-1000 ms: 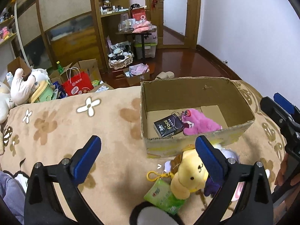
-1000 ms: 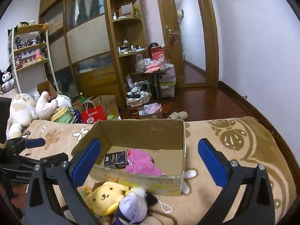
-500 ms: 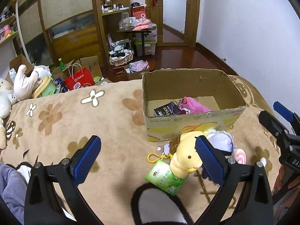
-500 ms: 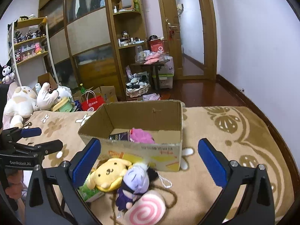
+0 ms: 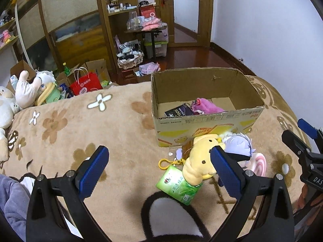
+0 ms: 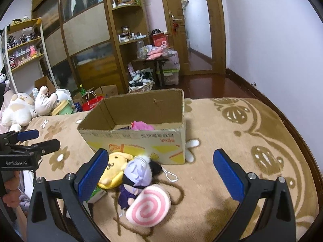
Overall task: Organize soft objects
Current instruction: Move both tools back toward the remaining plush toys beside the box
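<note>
Between my right gripper (image 6: 159, 176) jaws, spread wide and empty, the pink swirl plush (image 6: 148, 205) lies nearest, at six o'clock. Purple doll (image 6: 137, 173) and yellow dog plush (image 6: 113, 168) touch behind it. Left gripper (image 5: 159, 171): wide, empty. Cardboard box (image 6: 141, 139) at twelve o'clock. Recommend gripping one toy centrally, avoiding neighbours.

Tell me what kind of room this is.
Probably a bedroom: a blanket with plush toys piled at its edge, a wardrobe with shelves, and a wooden door.
</note>
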Demonstrator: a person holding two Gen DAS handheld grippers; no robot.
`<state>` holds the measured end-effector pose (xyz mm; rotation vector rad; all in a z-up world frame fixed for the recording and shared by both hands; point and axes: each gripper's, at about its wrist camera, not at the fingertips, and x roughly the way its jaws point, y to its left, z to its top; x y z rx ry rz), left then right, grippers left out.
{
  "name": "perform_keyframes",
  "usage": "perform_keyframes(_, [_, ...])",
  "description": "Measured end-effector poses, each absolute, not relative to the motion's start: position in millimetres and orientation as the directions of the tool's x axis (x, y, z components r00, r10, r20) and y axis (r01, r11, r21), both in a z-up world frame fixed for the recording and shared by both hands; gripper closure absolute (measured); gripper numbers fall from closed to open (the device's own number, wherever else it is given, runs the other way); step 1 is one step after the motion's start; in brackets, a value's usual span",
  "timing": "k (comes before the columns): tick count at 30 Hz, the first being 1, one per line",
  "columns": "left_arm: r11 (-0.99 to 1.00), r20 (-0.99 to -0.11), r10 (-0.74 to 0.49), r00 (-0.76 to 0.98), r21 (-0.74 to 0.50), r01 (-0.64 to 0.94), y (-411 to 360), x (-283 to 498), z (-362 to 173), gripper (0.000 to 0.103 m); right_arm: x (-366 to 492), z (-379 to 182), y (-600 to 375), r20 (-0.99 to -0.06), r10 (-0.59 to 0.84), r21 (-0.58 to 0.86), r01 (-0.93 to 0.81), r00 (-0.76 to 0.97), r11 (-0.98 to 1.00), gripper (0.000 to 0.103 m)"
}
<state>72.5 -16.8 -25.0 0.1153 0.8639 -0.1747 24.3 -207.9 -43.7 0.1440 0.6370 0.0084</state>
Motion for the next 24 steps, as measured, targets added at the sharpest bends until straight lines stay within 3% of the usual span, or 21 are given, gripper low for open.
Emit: perform_keyframes(24, [0.969, -0.833, -0.170, 0.526, -0.046, 0.241, -29, 107, -61, 0.003, 45, -76, -212, -0.665, 0.052, 0.139, 0.055, 0.745, 0.989, 0.000])
